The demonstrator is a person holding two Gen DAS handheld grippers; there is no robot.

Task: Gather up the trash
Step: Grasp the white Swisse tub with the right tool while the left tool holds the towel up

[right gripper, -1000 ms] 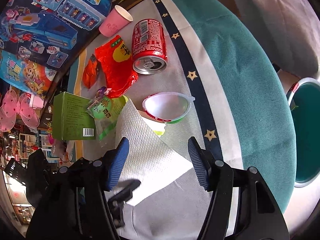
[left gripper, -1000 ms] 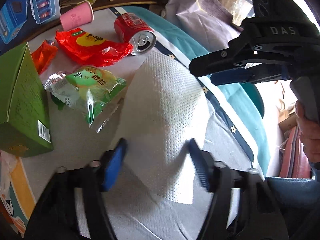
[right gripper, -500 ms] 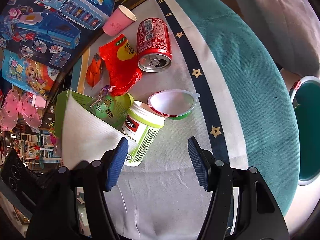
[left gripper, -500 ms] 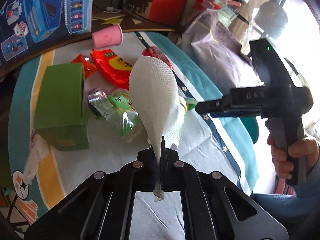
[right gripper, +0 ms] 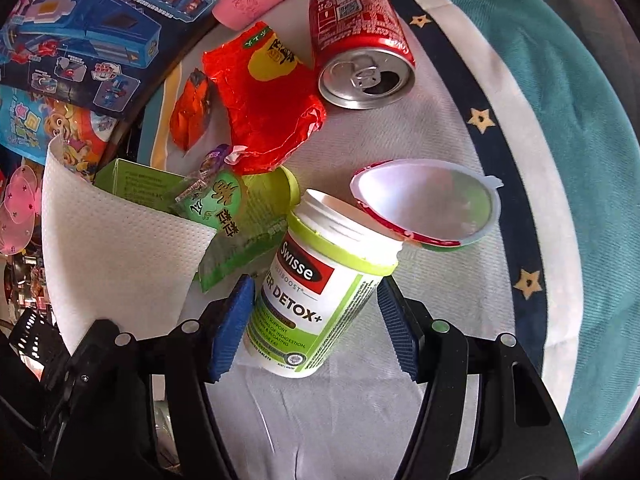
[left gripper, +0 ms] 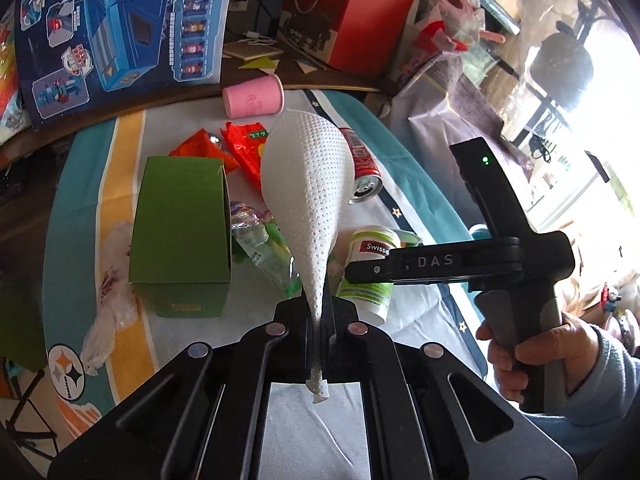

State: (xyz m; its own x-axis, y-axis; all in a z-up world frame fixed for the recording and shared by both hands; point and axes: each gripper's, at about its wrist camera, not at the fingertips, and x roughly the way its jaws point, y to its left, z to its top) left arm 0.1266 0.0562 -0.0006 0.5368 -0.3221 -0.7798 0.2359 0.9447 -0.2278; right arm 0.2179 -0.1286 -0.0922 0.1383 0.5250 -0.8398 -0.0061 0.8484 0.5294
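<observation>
The lidless Swisse supplement bottle [right gripper: 320,296] lies tilted between the right gripper's [right gripper: 314,328] wide-apart pads, mouth pointing away; the left gripper [left gripper: 318,320] pinches the paper towel [left gripper: 310,184].

bottle [right gripper: 316,300]: "Swisse", "DETOX+", "MULTIBOOST", smaller print blurred | right gripper [left gripper: 436,261] body: "DAS" | green wrapper [right gripper: 228,216]: Chinese characters | red wrapper [right gripper: 264,100]: Chinese characters | can [right gripper: 356,36]: print unreadable

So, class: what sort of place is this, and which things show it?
Probably a lived-in home room, perhaps where children play: a toy box stands behind a star-patterned tablecloth, with bags and boxes piled around.
</observation>
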